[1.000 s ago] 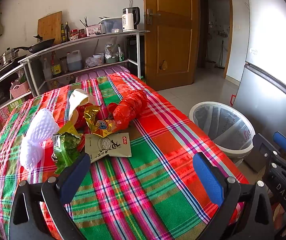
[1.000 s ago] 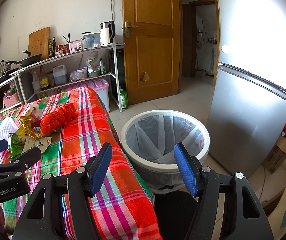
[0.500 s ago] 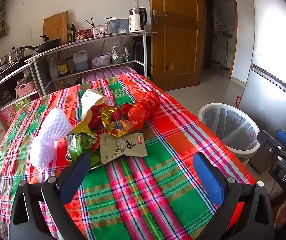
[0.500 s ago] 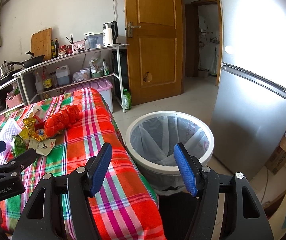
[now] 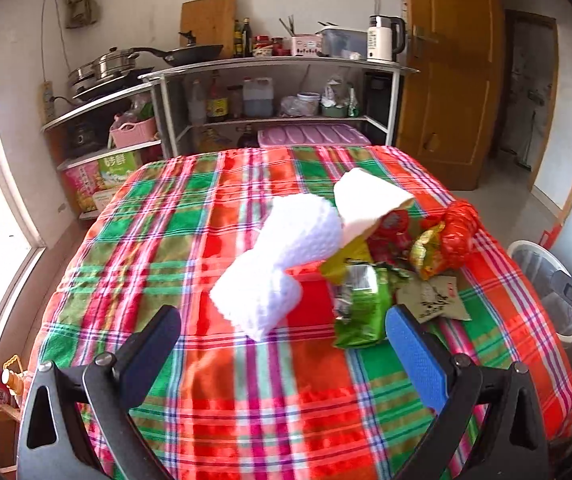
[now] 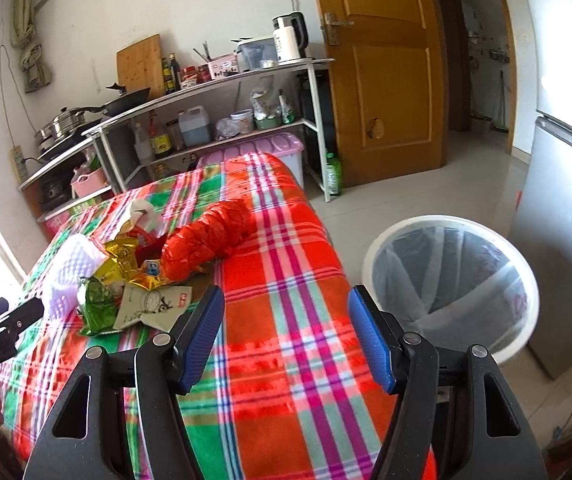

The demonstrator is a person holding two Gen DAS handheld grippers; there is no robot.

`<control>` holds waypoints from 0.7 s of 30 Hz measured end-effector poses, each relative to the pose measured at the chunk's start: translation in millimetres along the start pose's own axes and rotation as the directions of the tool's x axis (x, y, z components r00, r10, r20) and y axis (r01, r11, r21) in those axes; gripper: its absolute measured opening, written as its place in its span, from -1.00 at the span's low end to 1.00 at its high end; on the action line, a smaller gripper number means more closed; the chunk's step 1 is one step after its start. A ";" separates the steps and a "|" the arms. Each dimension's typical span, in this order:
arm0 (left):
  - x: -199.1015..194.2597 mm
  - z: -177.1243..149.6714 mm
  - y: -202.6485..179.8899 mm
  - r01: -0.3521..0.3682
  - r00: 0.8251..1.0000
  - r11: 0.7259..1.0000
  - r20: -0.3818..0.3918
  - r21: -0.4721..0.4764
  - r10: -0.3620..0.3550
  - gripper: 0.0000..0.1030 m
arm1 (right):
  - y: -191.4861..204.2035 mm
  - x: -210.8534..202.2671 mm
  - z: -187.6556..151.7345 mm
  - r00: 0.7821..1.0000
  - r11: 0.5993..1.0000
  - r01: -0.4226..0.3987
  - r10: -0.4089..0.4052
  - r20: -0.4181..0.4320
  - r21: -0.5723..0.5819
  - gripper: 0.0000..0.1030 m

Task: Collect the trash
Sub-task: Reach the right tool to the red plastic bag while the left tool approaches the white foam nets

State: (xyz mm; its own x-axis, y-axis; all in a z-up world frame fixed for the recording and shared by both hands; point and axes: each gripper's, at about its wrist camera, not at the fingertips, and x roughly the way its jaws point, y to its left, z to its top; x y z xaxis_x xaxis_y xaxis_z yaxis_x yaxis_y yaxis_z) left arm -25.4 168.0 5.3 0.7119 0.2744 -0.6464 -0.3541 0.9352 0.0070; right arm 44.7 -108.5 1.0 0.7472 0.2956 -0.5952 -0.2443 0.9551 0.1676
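Observation:
A pile of trash lies on the plaid tablecloth (image 5: 190,248): white foam netting (image 5: 282,264), a green snack bag (image 5: 360,308), a beige packet (image 5: 434,300), a gold wrapper (image 5: 426,252), a crumpled red plastic bag (image 5: 458,228) and white paper (image 5: 366,200). My left gripper (image 5: 282,344) hangs open just in front of the foam netting, nothing between its fingers. My right gripper (image 6: 286,332) is open over the table's right edge, with the red bag (image 6: 206,240) and beige packet (image 6: 154,304) ahead to its left. The white trash bin (image 6: 450,284) with a clear liner stands on the floor at the right.
A metal shelf rack (image 5: 278,68) with pans, bottles and a kettle (image 5: 382,42) lines the far wall. A pink storage box (image 6: 262,148) sits behind the table. A wooden door (image 6: 382,60) and a silver fridge (image 6: 566,220) bound the tiled floor around the bin.
My left gripper has swung leftward, so the foam netting now sits centred ahead of it. My right gripper has turned left toward the table, bringing the trash pile closer and the bin to the right.

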 end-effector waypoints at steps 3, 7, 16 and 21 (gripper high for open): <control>7.1 2.4 25.0 -0.005 1.000 1.000 -0.009 -0.027 0.005 1.00 | 15.9 16.1 10.9 0.998 0.998 -0.065 0.065 -0.019 -0.011 0.26; 21.0 2.9 42.5 0.017 0.998 0.999 -0.055 -0.035 -0.019 1.00 | 33.2 37.7 22.0 0.989 0.991 -0.133 0.132 -0.064 -0.010 0.26; 48.3 13.2 38.2 0.082 0.993 0.997 -0.089 0.008 -0.081 1.00 | 60.4 73.3 42.2 0.980 0.988 -0.156 0.154 -0.129 -0.009 0.26; 61.2 15.1 38.0 0.094 0.990 0.995 -0.104 -0.018 -0.095 1.00 | 62.0 92.9 47.0 0.974 0.988 -0.151 0.154 -0.163 0.033 0.26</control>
State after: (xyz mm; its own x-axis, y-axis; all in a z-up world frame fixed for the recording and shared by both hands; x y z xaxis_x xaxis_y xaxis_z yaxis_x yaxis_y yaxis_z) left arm 13.9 223.7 -22.4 0.6756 0.1593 -0.7198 -0.2968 0.9525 -0.0678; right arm 127.9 -20.9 -7.0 0.5894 0.4321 -0.6825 -0.3335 0.8997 0.2816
